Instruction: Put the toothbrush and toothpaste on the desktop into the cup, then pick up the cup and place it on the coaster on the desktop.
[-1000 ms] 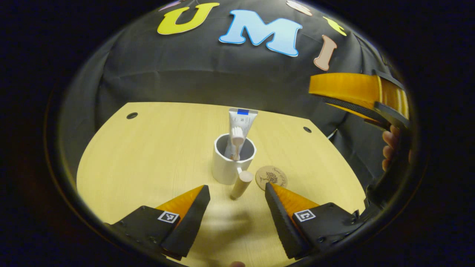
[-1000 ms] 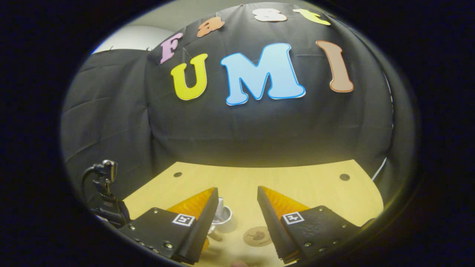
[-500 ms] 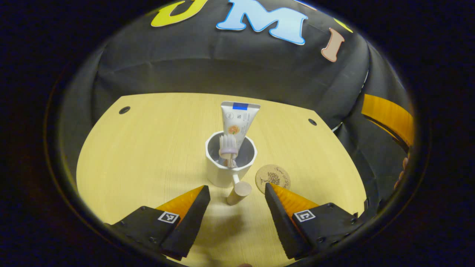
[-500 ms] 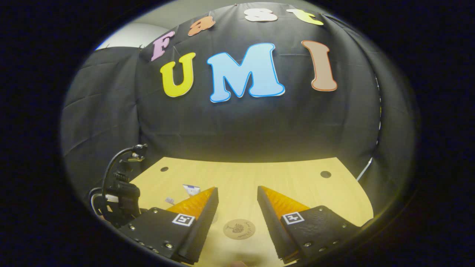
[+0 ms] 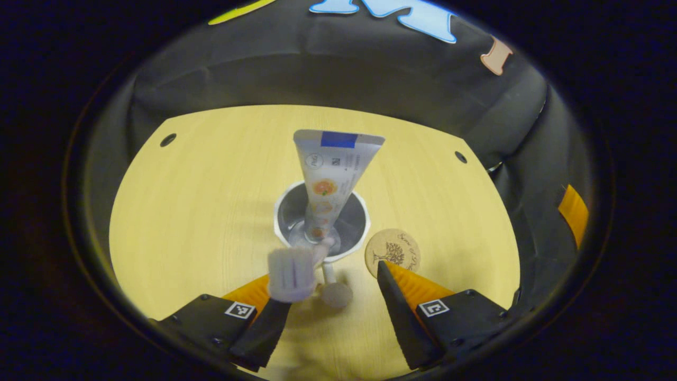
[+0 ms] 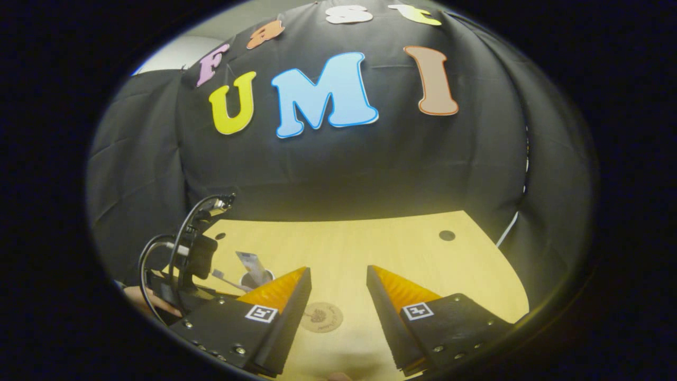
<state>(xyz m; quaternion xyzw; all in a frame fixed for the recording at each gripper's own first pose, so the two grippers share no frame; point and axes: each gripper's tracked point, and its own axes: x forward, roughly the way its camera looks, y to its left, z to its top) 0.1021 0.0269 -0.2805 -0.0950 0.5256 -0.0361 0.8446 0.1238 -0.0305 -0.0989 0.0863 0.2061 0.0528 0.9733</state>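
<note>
A white cup [image 5: 285, 211] stands on the desk just ahead of and below my left gripper [image 5: 337, 268], which is open. The toothpaste tube [image 5: 333, 169] stands in the cup, crimped end up. The toothbrush's bristled head [image 5: 291, 274] leans out of the cup over my left finger [image 5: 262, 330], blurred and close. The cup's wooden handle [image 5: 336, 294] points between my fingers. A round cork coaster [image 5: 392, 250] lies right of the cup, by my right finger's tip. My right gripper [image 6: 337, 270] is open and holds nothing above the desk, with the coaster [image 6: 321, 316] below and the cup [image 6: 259, 277] to its left.
The yellow wooden desk [image 5: 201, 201] has round holes [image 5: 167, 139] near its far corners and ends at the black cloth wall. In the right gripper view, the left gripper's body and cables [image 6: 182, 259] hang over the cup, with a hand [image 6: 140, 300] behind.
My left gripper has moved forward and down over the cup, so the cup shows from above and the toothbrush head looms near. The right gripper has drifted away to the right.
</note>
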